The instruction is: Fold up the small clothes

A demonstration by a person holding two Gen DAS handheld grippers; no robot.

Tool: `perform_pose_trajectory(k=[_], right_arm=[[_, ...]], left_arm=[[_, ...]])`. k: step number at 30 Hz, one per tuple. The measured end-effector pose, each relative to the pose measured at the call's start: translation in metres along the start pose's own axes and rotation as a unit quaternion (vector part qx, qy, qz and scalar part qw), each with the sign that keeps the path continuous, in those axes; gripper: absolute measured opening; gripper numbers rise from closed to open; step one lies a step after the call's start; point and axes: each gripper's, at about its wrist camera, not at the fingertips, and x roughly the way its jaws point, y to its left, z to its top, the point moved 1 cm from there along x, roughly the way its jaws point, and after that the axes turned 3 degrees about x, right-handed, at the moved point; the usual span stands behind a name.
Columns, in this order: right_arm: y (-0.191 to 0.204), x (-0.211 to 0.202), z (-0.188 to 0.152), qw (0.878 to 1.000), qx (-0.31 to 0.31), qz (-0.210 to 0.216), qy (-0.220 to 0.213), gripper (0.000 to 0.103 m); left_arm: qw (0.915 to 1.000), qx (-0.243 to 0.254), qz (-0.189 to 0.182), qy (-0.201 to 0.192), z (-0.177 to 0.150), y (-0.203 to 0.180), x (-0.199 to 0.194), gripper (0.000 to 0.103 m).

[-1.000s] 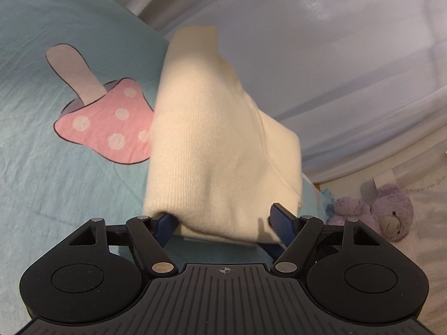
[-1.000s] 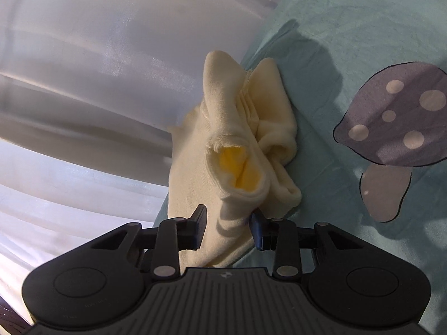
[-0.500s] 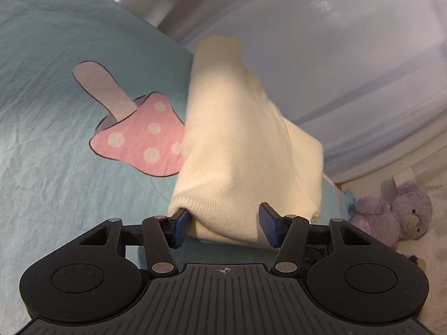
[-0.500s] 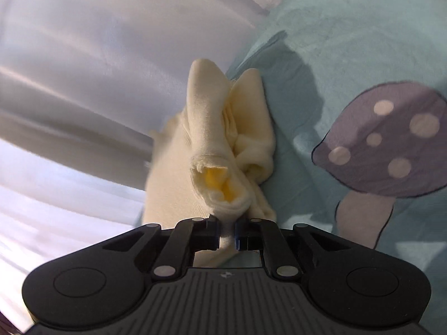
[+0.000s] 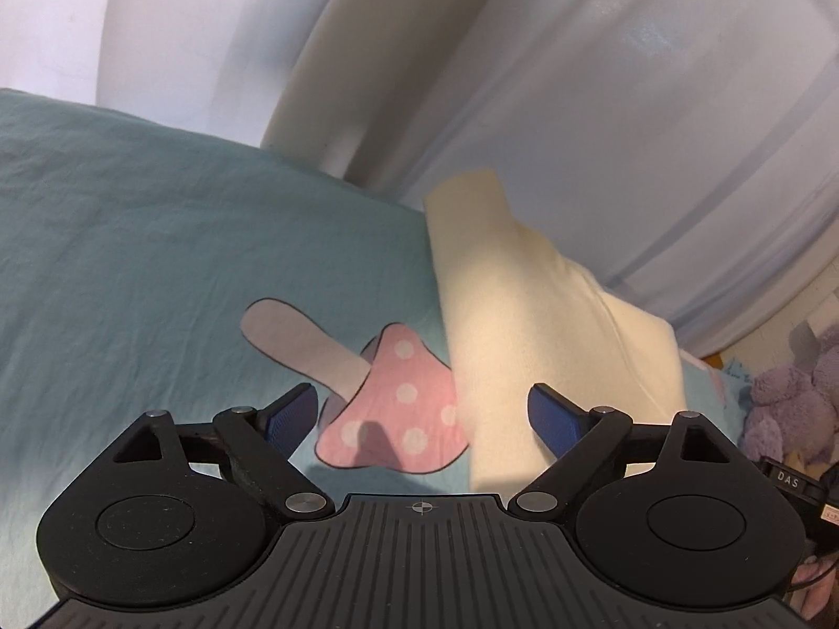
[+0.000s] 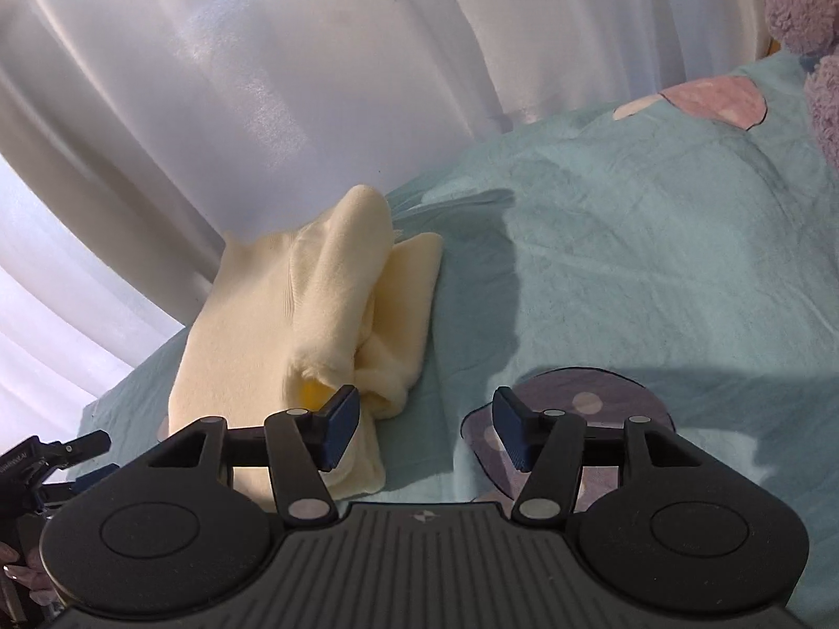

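Note:
A folded cream knit garment (image 5: 529,325) lies on the teal bed sheet (image 5: 131,262) near the curtain. In the left wrist view my left gripper (image 5: 422,414) is open and empty, with the garment's near end by its right finger (image 5: 556,419). In the right wrist view the same garment (image 6: 314,304) lies bunched to the left. My right gripper (image 6: 419,430) is open and empty, its left finger (image 6: 341,419) in front of the garment's near edge.
The sheet has a pink mushroom print (image 5: 398,409) and a purple mushroom print (image 6: 592,403). White curtains (image 5: 603,94) hang behind the bed. A purple plush bear (image 5: 792,398) sits at the bed's edge. The left gripper shows at the right wrist view's left edge (image 6: 52,456).
Both grippers have opened, let go of the cream garment and drawn back from it. The garment now lies on the sheet.

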Motion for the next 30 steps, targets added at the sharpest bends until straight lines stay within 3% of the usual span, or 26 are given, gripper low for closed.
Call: perform_pose_trajectory(k=[4,10,12,14,16,20,25,30], right_arm=[[0.002,0.021,0.017,0.999,0.019,0.038,0.003,0.078],[0.003,0.068,0.040,0.996,0.035,0.064,0.042,0.082],[0.006,0.075,0.045,0.996,0.033,0.069,0.043,0.081],[0.009,0.080,0.049,0.994,0.040,0.093,0.048,0.063],[0.017,0.085,0.049,0.995,0.018,0.088,0.050,0.049],[0.021,0.093,0.047,0.995,0.002,0.089,0.048,0.048],[0.028,0.091,0.041,0.996,-0.014,0.082,0.039,0.047],[0.032,0.092,0.037,0.997,-0.035,0.064,0.027,0.035]], left_arm=[[0.9992,0.004,-0.027,0.028,0.012,-0.014,0.038,0.093],[0.9936,-0.032,-0.088,0.063,0.022,-0.013,0.089,0.095],[0.9932,-0.037,-0.097,0.052,0.022,-0.014,0.094,0.091],[0.9931,-0.029,-0.102,0.051,0.022,-0.018,0.097,0.083],[0.9941,-0.011,-0.099,0.043,0.021,-0.024,0.100,0.081],[0.9969,0.036,-0.062,0.032,0.018,-0.040,0.099,0.075],[0.9981,0.040,-0.038,0.026,0.017,-0.047,0.100,0.066],[0.9980,0.053,-0.028,0.020,0.018,-0.052,0.095,0.053]])
